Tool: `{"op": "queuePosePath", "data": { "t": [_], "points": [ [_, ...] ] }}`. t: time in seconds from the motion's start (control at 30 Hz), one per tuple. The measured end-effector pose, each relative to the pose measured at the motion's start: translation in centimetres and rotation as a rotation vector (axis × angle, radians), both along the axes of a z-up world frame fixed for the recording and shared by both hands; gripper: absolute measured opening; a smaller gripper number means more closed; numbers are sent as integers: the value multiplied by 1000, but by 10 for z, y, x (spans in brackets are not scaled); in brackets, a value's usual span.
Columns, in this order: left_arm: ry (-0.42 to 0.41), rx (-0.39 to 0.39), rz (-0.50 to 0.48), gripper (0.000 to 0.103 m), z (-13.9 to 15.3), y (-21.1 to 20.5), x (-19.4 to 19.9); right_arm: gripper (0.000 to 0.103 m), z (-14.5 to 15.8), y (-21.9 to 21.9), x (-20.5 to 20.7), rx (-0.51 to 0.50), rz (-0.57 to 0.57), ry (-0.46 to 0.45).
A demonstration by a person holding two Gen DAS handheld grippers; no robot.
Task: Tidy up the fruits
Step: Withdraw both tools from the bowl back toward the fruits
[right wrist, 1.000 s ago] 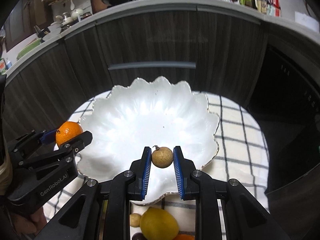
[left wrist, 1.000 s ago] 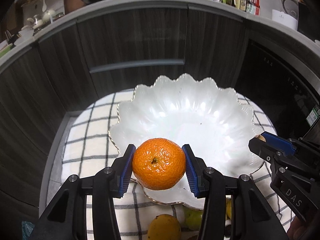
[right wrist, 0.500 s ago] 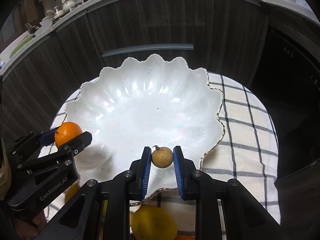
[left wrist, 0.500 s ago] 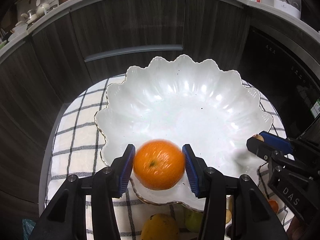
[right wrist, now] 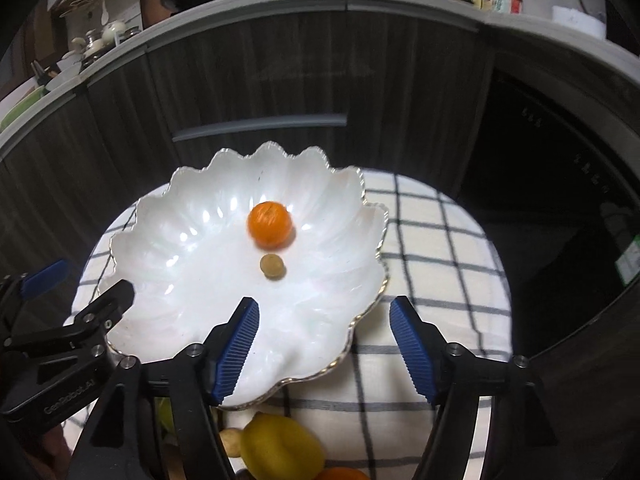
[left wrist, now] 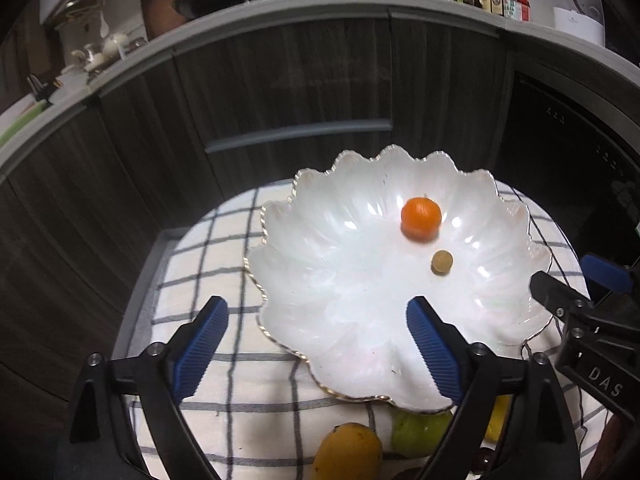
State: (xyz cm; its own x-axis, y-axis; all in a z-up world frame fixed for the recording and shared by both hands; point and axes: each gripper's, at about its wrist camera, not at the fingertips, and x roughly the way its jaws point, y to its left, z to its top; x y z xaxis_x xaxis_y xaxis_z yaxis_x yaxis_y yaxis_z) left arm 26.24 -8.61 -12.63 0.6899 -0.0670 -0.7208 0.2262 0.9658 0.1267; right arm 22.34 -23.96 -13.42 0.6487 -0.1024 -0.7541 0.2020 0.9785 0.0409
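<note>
A white scalloped bowl (left wrist: 320,272) (right wrist: 168,264) with a gold rim sits on a checked cloth. Inside it lie an orange mandarin (left wrist: 421,217) (right wrist: 270,224), blurred, and a small brown round fruit (left wrist: 441,262) (right wrist: 272,266) just in front of it. My left gripper (left wrist: 316,320) hovers over the bowl's near left rim, its jaws opening wide with nothing between them. Over the near right rim, my right gripper (right wrist: 324,320) has its jaws opening too, and they hold nothing. Each gripper shows at the edge of the other's view (left wrist: 576,284) (right wrist: 76,284).
More fruit lies on the cloth in front of the bowl: a yellow-orange fruit (left wrist: 347,451), a green one (left wrist: 420,432), a yellow lemon-like one (right wrist: 280,448), a small pale one (right wrist: 230,440). Dark cabinet doors (left wrist: 300,92) and a cluttered counter (left wrist: 240,4) stand behind the small table.
Both grippers have opened and let go. The mandarin dropped from the left one and the small brown fruit from the right one into the bowl. Both grippers tilted back up.
</note>
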Motion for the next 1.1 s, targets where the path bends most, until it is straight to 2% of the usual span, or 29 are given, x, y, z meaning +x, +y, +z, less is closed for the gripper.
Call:
{"op": "queuePosePath", "data": {
  "t": [0.07,0.27,0.43,0.87,1.1],
  "points": [
    [-23,0,2,96,7,2,-7,78,9,1,-6,-20,-5,-23],
    [-69,3,8,96,23,8,-27,78,30,5,-26,-29,-25,-63],
    [-96,-10,47,98,30,21,-52,78,36,9,-44,-33,-38,-74],
    [-57,1,58,98,18,35,-91,78,32,26,-83,-82,-23,-53],
    [-13,6,32,98,2,34,-110,78,14,23,-105,-65,-22,-2]
  ]
}}
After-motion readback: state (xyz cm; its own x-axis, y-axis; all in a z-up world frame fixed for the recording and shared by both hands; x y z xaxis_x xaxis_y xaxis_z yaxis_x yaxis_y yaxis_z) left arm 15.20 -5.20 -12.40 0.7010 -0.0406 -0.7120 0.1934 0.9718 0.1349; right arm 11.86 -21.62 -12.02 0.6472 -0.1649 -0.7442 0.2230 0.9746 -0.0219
